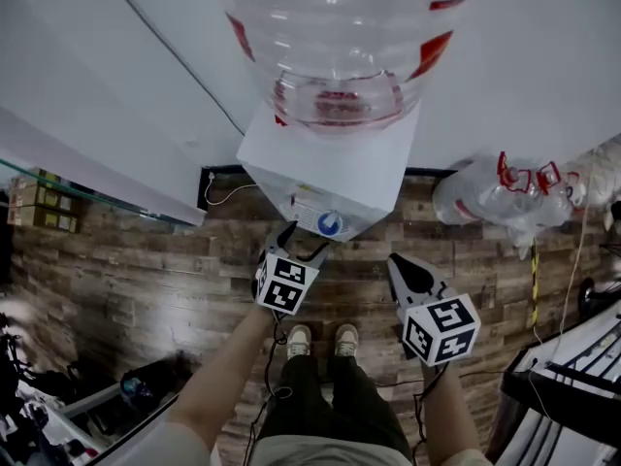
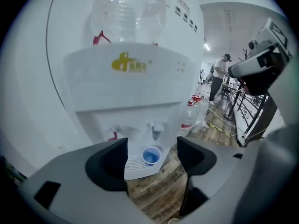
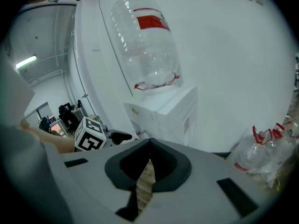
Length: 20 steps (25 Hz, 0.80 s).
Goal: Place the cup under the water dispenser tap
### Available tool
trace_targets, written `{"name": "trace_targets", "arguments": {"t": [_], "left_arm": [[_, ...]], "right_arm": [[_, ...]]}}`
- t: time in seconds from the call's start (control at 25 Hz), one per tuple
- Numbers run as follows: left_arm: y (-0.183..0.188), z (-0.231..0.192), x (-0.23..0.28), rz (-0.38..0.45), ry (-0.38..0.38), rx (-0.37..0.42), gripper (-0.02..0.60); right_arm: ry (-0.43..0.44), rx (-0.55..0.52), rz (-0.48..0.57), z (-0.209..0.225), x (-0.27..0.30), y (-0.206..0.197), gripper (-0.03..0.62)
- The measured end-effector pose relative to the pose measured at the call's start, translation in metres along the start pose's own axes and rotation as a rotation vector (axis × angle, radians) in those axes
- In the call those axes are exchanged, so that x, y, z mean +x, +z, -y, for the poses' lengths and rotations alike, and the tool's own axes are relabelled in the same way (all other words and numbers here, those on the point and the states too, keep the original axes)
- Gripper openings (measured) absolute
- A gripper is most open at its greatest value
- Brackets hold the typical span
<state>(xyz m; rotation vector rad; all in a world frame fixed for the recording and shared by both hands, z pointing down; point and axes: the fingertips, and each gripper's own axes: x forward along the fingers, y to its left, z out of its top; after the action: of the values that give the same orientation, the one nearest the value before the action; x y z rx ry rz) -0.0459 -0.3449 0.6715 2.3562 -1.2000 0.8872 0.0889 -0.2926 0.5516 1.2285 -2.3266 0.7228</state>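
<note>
The left gripper [image 1: 302,243] was open, its 2 jaws well apart with nothing held. Seen between them, farther off, was 1 blue cup [image 2: 151,156]. It stood upright on the drip tray [image 2: 135,164] of the dispenser [image 2: 131,87], below the right one of 2 taps [image 2: 156,128]. The left tap [image 2: 113,133] had a red part. The right gripper [image 3: 149,146] was closed, its jaw tips together and nothing between them. Each gripper carried 1 marker cube, 2 in all: the left cube [image 1: 284,284] and the right cube [image 1: 441,328].

The white dispenser bore 1 gold logo [image 2: 130,63] on its front, with lettering too small to read. On top sat 1 clear upturned bottle [image 2: 128,13] with a red label [image 3: 150,21]; no writing on it could be read. To the right, on the wood-plank floor [image 1: 146,280], lay clear empty bottles [image 1: 495,202] with red handles, at least 2, their exact count unclear. Below the grippers were the person's 2 shoes [image 1: 322,340]. Another person [image 2: 218,76] stood far off beside some stands.
</note>
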Motion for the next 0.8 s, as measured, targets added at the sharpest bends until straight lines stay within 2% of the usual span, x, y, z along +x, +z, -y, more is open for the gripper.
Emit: {"name": "trace_targets", "arguments": {"t": [0.16, 0.44, 0.6, 0.8], "left_arm": [[0.044, -0.003, -0.052, 0.061, 0.019, -0.007, 0.287], [0.122, 0.001, -0.165, 0.210, 0.077, -0.037, 0.251], [0.157, 0.013, -0.222, 0.278, 0.054, -0.044, 0.222], [0.198, 0.026, -0.286, 0.370, 0.065, 0.007, 0.171]], "right_arm": [[0.008, -0.010, 0.064, -0.014, -0.027, 0.045, 0.006], [0.019, -0.091, 0.152, -0.045, -0.085, 0.111, 0.006], [0.020, -0.131, 0.211, -0.065, -0.124, 0.144, 0.006], [0.013, -0.174, 0.277, -0.091, -0.174, 0.172, 0.006]]}}
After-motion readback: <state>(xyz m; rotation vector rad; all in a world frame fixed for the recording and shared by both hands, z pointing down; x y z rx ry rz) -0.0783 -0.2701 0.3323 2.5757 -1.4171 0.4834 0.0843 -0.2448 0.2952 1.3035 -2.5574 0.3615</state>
